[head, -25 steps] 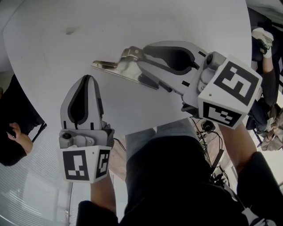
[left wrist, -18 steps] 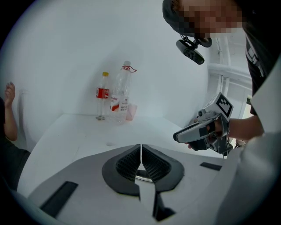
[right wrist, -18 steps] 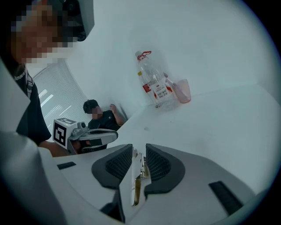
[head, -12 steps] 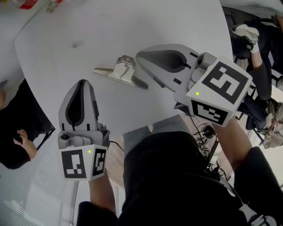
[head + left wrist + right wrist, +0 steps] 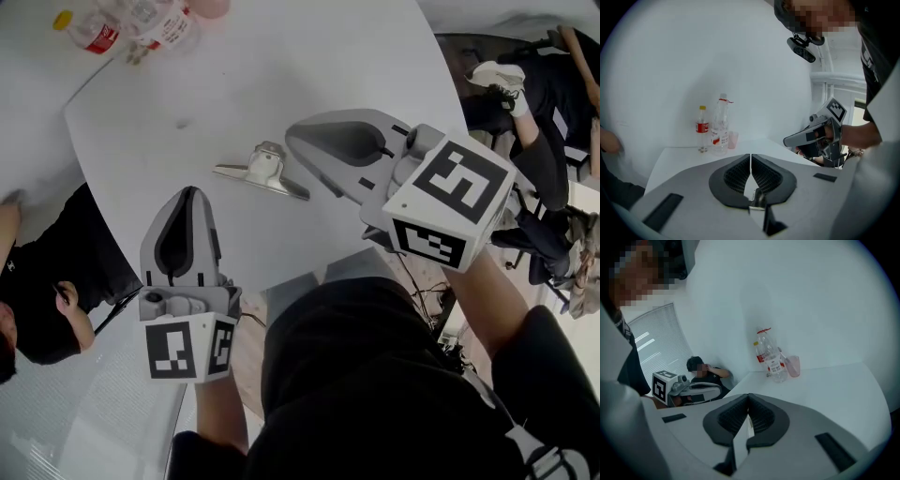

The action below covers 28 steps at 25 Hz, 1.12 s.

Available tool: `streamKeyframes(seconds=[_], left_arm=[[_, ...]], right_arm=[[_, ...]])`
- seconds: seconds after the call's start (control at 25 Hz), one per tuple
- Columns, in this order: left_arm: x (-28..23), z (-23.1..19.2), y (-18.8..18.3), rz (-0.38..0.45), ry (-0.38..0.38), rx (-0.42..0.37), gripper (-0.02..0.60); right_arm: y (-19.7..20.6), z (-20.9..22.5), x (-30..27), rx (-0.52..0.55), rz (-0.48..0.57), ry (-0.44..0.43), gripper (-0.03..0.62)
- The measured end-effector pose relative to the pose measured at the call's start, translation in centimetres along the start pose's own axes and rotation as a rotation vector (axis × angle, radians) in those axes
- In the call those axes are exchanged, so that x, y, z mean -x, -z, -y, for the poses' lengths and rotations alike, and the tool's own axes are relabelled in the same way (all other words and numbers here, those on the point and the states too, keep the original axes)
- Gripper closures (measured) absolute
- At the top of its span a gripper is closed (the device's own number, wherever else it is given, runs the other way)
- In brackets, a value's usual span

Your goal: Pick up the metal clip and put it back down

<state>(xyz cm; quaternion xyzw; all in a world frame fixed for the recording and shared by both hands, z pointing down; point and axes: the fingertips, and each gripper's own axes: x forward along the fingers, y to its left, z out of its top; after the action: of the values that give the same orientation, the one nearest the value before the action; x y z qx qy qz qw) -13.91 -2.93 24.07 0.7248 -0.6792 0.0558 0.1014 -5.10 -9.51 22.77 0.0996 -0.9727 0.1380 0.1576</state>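
The metal clip (image 5: 260, 172) lies flat on the white table (image 5: 281, 66), in the head view only, with nothing touching it. My right gripper (image 5: 292, 140) hovers just right of the clip, jaws shut and empty; its own view shows the black pads pressed together (image 5: 749, 397). My left gripper (image 5: 187, 193) is held at the table's near edge, left of and below the clip, also shut and empty (image 5: 750, 155). Each gripper shows in the other's view: the right gripper (image 5: 813, 138) and the left gripper (image 5: 689, 388).
Plastic bottles (image 5: 141, 23) and a pink cup (image 5: 793, 365) stand at the table's far corner. One person (image 5: 37, 300) sits close to the table's left edge, and another person's legs and shoe (image 5: 497, 75) are at the right.
A second ago the right gripper's jaws were at the clip. Now the clip rests alone on the table and the right gripper has drawn back, shut. The left gripper has kept its place.
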Motion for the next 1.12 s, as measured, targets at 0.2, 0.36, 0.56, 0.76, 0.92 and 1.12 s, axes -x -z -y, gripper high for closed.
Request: streamKeyframes(seconds=[0.2, 0.36, 0.56, 0.76, 0.92, 1.12], left_arm=[[1.2, 0.1, -2.6, 0.037, -0.007, -0.034, 0.558], [2.2, 0.5, -4.5, 0.071, -0.007, -0.056, 0.558], [3.5, 1.2, -7.9, 0.128, -0.01, -0.051, 0.558], [4.8, 1.8, -10.0, 0.172, -0.001, -0.048, 0.558], [6.6, 3.6, -12.2, 0.171, -0.016, -0.059, 0.558], [7.3, 2.8, -14.0, 0.218, -0.041, -0.09, 0.558]], right_arm=[[-3.1, -1.3, 1.9, 0.067, 0.046, 0.016, 0.576], [-5.6, -2.1, 3.6, 0.12, 0.085, 0.044, 0.576], [-9.6, -3.0, 6.2, 0.19, 0.146, 0.101, 0.576], [-12.3, -3.7, 8.2, 0.22, 0.198, 0.139, 0.576], [-14.4, -4.4, 12.1, 0.204, 0.241, 0.145, 0.576], [-15.9, -4.2, 14.3, 0.218, 0.312, 0.176, 0.576]])
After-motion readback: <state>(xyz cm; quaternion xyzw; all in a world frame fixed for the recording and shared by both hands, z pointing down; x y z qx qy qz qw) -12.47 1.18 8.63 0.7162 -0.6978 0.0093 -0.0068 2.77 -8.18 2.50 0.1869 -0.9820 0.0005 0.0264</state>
